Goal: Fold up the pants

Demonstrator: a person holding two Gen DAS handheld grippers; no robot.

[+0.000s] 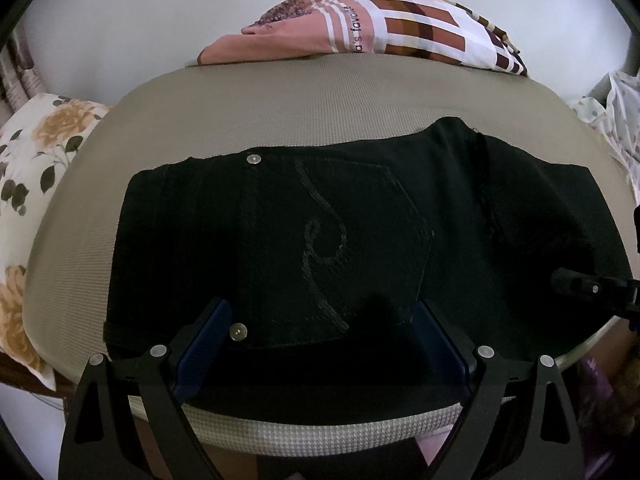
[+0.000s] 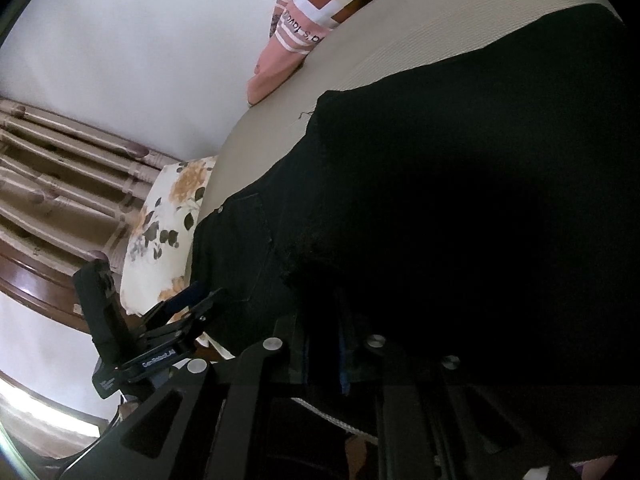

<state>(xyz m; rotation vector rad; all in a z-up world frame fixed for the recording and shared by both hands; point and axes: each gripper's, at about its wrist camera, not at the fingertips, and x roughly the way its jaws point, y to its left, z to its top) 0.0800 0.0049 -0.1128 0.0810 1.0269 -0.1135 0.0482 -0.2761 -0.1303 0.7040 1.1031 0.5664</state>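
Black pants (image 1: 360, 220) lie folded on a beige cushioned surface (image 1: 280, 96), back pocket with stitched swirl facing up. My left gripper (image 1: 320, 344) is open, its blue-padded fingers (image 1: 204, 344) spread over the near edge of the pants at the pocket. My right gripper (image 2: 324, 360) is shut on the pants' edge (image 2: 440, 220), blue pads pressed close with black cloth between them; its tip shows at the right in the left wrist view (image 1: 580, 284). The left gripper also shows in the right wrist view (image 2: 188, 304).
A pink and brown checked cloth (image 1: 380, 24) lies at the far edge of the surface. A floral pillow (image 1: 36, 168) sits to the left. A white wall is behind. Curtains (image 2: 60, 168) hang at the left in the right wrist view.
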